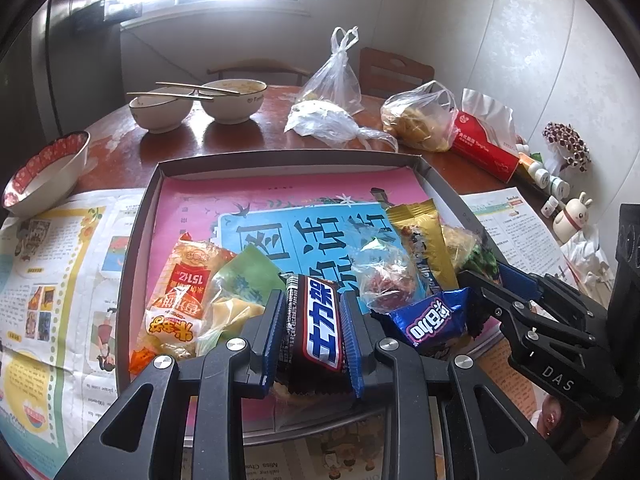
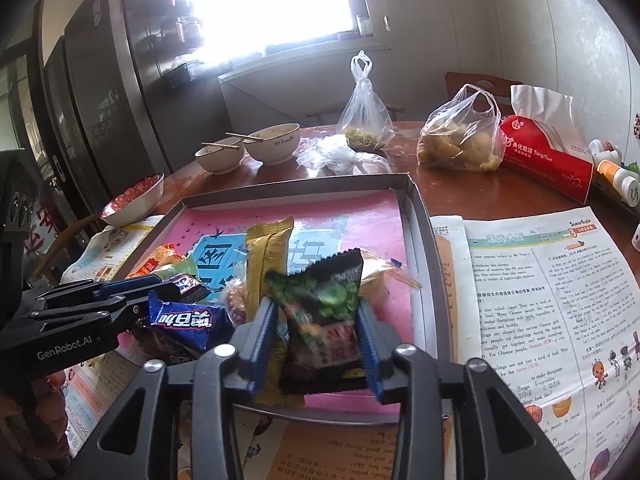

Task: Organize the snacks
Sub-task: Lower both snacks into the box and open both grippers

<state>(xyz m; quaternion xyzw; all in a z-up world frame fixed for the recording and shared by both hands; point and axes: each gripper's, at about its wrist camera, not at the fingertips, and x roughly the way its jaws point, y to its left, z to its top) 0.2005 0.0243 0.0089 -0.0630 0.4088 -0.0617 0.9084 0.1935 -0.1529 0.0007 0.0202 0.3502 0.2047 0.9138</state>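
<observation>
Plainly, the snacks sit heaped at the near end of the tray (image 1: 144, 216), which lies on newspaper on the bench (image 1: 240, 136), and both grippers are down in the heap.

On the left, the left gripper (image 1: 314, 334) has its fingers (image 1: 272, 320) drawn narrow, clamped on the sides of the chocolate bar (image 1: 320, 320). The slick wrapper could slide out of that edge grip when lifted, and its tail end, resting against the neighbours, might drag the orange packet (image 1: 180, 292) or the blue wafer pack (image 1: 432, 320) along with it.

On the right, the right gripper (image 2: 318, 334) has its fingers (image 2: 260, 328) around the green-pea packet (image 2: 324, 312); the blue pads touch its sides, though the grip looks loose, so I judge it could slump or fall. The gold bar (image 2: 266, 256) lies under and just beside that packet and could be caught by the left finger.

The two grippers are near each other, so they may collide over the blue wafer pack.

Counted: one tray, two grippers, at least eight wrapped snacks, more perhaps hidden; three bowls (image 1: 160, 112) far left, two with chopsticks; three plastic bags (image 1: 336, 80) far; one red tissue pack (image 1: 484, 148) far right.
</observation>
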